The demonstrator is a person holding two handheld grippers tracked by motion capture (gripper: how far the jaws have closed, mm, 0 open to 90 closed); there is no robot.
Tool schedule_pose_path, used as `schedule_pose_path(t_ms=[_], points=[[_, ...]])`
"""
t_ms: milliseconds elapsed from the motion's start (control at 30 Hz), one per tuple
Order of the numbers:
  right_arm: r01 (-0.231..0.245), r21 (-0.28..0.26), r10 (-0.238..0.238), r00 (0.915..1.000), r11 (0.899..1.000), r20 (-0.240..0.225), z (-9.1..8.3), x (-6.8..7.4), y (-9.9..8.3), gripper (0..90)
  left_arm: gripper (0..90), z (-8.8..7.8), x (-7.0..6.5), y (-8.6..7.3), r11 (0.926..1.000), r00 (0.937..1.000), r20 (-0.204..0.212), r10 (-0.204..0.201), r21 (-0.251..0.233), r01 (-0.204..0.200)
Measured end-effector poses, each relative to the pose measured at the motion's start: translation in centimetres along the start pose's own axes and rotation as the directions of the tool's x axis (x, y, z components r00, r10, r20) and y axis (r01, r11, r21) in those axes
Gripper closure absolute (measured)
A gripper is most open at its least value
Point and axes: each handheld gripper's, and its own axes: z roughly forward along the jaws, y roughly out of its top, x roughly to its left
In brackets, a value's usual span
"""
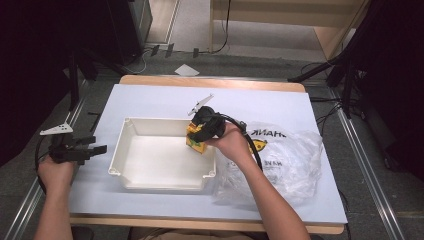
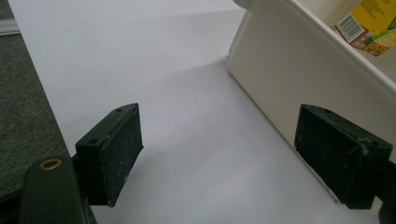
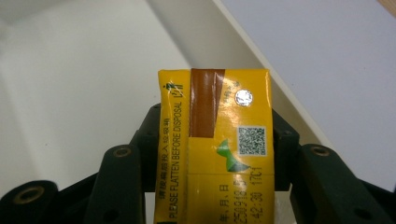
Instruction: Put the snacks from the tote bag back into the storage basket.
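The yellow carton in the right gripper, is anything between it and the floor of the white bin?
Nothing visible is. The right gripper holds the yellow carton just inside the right end of the white bin, and the bin floor below and beside it is bare. The left gripper waits open, outside the bin's left wall.

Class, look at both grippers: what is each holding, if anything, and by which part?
The right gripper holds the yellow drink carton by its two narrow sides. The left gripper holds nothing.

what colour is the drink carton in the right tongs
Yellow drink carton with a brown strip; clearest in the right gripper view.
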Motion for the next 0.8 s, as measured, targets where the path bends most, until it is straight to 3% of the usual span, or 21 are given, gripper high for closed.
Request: schedule_pose_path(t_ms=[267, 800], points=[[-0.031, 0.016, 0.031, 0.9992, 0.999, 0.025, 0.7, -0.7, -0.3, 54.1, 16.2, -0.1, -0.1, -0.1, 1.0000, 1.0000, -0.001, 0.001, 0.004, -0.001], [-0.084, 0.012, 0.084, 0.9965, 0.996, -0.001, 1.0, -1.5, -0.5, 52.6, 16.3, -0.2, -0.1, -0.2, 1.0000, 1.0000, -0.004, 0.000, 0.003, 0.000]])
